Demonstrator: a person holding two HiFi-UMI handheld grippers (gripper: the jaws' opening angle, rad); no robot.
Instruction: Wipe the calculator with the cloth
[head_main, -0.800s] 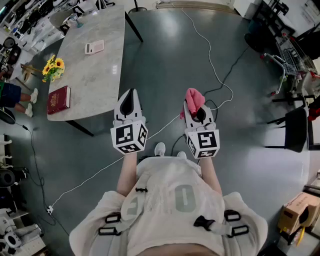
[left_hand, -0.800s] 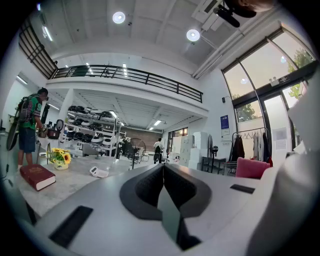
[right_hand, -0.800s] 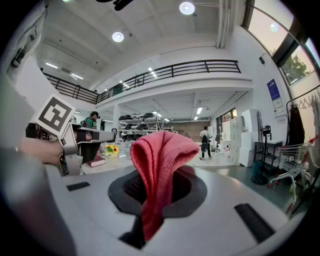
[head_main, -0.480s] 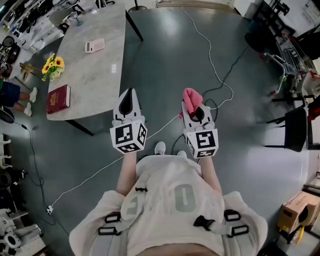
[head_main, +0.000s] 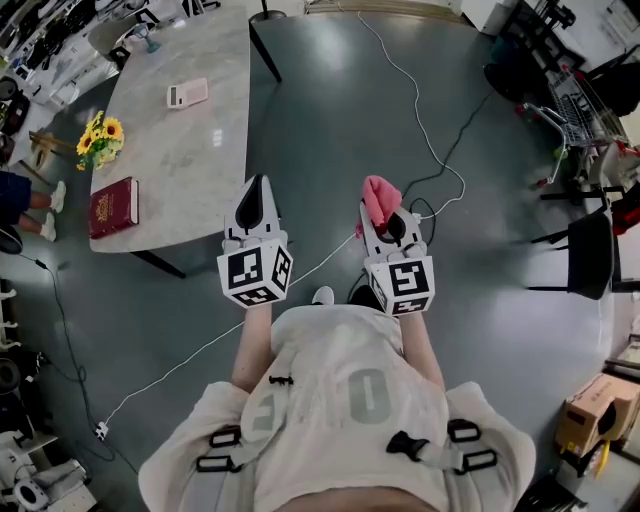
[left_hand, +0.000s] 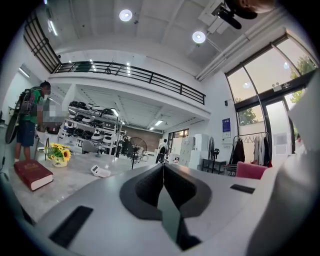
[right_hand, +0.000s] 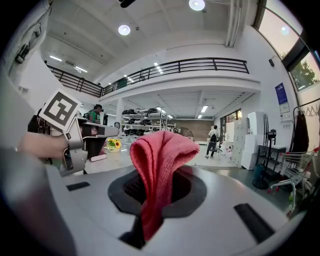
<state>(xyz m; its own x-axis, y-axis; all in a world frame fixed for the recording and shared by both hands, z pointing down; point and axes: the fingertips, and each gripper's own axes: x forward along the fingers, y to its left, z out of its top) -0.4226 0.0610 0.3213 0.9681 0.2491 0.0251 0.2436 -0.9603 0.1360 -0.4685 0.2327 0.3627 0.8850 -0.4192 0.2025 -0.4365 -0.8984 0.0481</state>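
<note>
A white calculator (head_main: 188, 93) lies on the grey table (head_main: 190, 160) at the upper left of the head view; it also shows small in the left gripper view as the calculator (left_hand: 101, 171). My left gripper (head_main: 259, 190) is shut with nothing between its jaws, held over the floor beside the table's near edge. My right gripper (head_main: 383, 207) is shut on a pink cloth (head_main: 380, 198), which stands bunched up between the jaws as the cloth (right_hand: 159, 165) in the right gripper view. Both grippers are well short of the calculator.
On the table sit a bunch of sunflowers (head_main: 100, 138) and a red book (head_main: 112, 205). A white cable (head_main: 420, 120) runs across the floor. A black chair (head_main: 590, 255) and a metal cart (head_main: 575, 110) stand at the right. A person (left_hand: 29, 120) stands beyond the table.
The view has shifted slightly; both grippers sit a little higher in the picture and the table has slid a bit. The cloth stays gripped in the right gripper.
</note>
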